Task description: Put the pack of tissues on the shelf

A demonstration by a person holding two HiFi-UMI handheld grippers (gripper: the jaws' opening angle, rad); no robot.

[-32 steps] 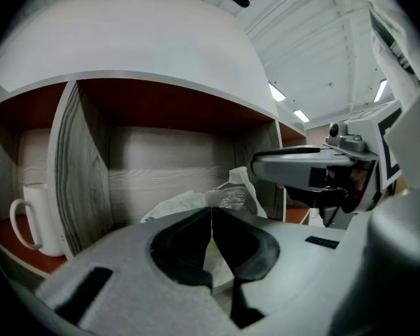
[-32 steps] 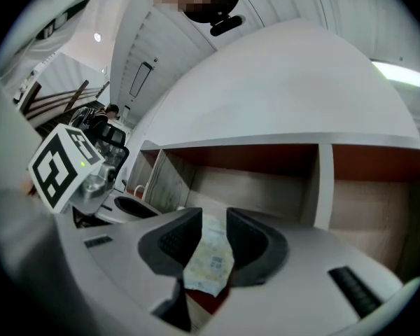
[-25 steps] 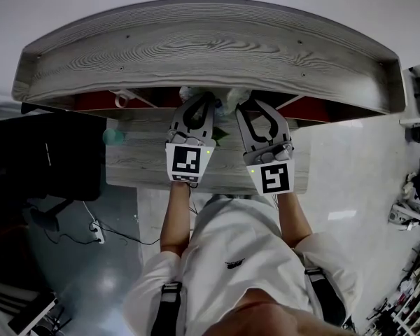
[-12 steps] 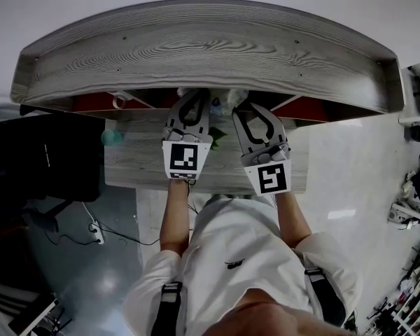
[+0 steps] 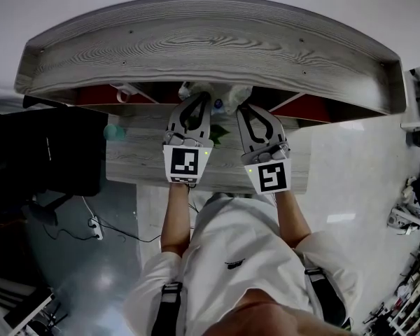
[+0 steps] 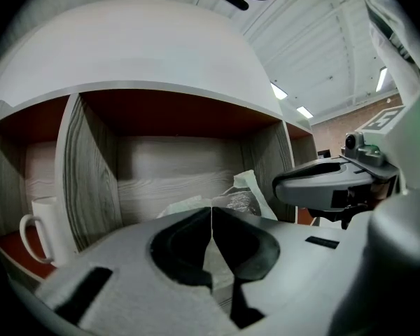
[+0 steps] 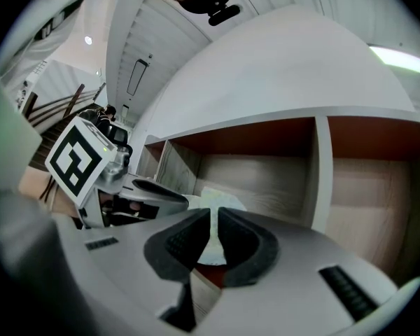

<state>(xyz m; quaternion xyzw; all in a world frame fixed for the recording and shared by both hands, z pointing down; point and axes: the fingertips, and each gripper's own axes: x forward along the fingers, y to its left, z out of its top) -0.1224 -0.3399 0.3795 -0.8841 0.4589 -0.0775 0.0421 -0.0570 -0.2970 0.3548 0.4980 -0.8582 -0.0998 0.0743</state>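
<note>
Your left gripper (image 6: pixel 211 219) has its jaws pressed together on a thin flap of wrapper from the pack of tissues (image 6: pixel 239 196), and your right gripper (image 7: pixel 213 219) is clamped the same way on a pale edge of that pack. The load therefore hangs from film alone, between the two grippers, at the mouth of the middle compartment of the shelf (image 5: pixel 210 47). That is the weak spot: as I judge it, the film can slip out of either pinch, or tear, if your hands drift apart or twist against each other, and then one end drops and the pack swings. In the head view the pack sits just under the front lip of the shelf's top board, so lifting too high risks snagging the crumpled wrapper there. Pushing in off-centre could jam a corner against the divider (image 6: pixel 87 173). The mug (image 6: pixel 45 233) stands beyond that divider in the next compartment and looks safe. I cannot tell whether the pack rests on the compartment floor; letting go before it does would drop it toward the table (image 5: pixel 140 166) below
</note>
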